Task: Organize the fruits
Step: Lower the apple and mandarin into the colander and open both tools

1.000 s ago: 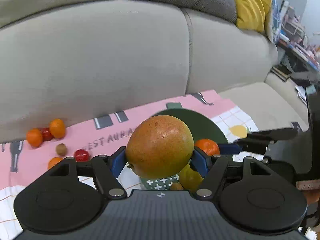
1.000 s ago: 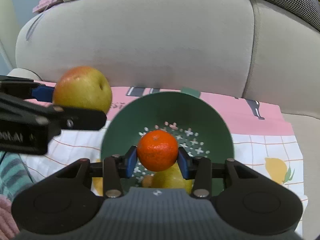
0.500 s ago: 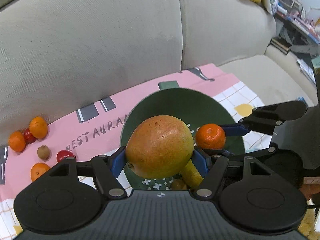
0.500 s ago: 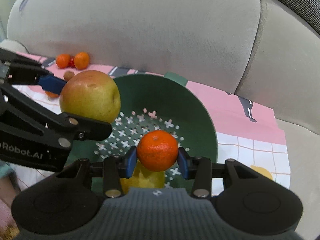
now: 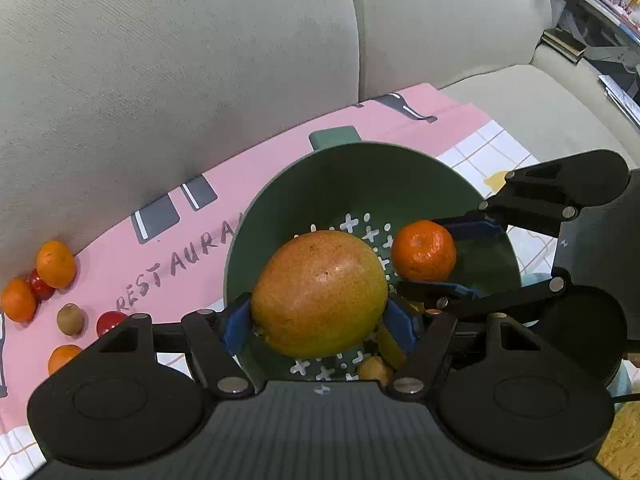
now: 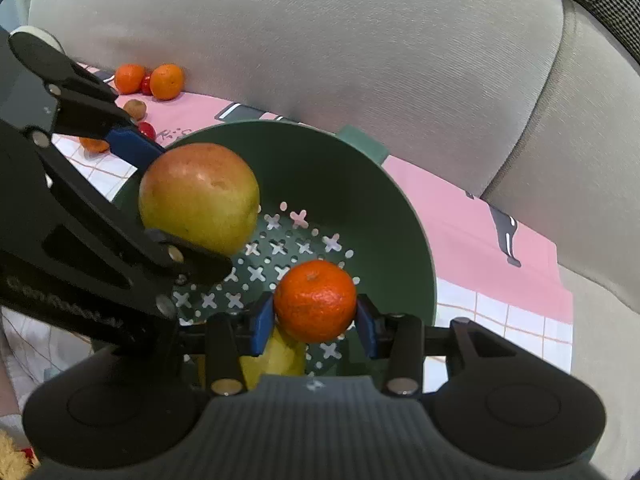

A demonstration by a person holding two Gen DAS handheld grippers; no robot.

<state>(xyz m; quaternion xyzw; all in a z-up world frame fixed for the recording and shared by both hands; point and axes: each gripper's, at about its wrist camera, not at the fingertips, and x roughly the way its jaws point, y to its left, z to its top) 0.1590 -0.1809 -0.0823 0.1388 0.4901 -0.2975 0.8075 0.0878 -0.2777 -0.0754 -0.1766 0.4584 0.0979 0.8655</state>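
My left gripper [image 5: 318,320] is shut on a large yellow-red mango [image 5: 320,293] and holds it over the green colander [image 5: 360,176]. My right gripper [image 6: 315,322] is shut on a tangerine [image 6: 315,300] and holds it over the same colander [image 6: 384,216]. The mango [image 6: 199,196] and the left gripper show at the left of the right wrist view. The tangerine [image 5: 423,250] shows in the left wrist view. A yellow fruit [image 6: 276,356] lies in the colander under the tangerine.
The colander sits on a pink and white cloth [image 5: 120,264] on a beige sofa [image 5: 200,60]. Loose tangerines [image 5: 55,264], red fruits [image 5: 108,320] and a kiwi [image 5: 70,319] lie on the cloth at the left. Shelves with clutter [image 5: 592,12] stand far right.
Both grippers have moved forward and down over the colander, still holding their fruits. The mango and tangerine now hang inside its rim.
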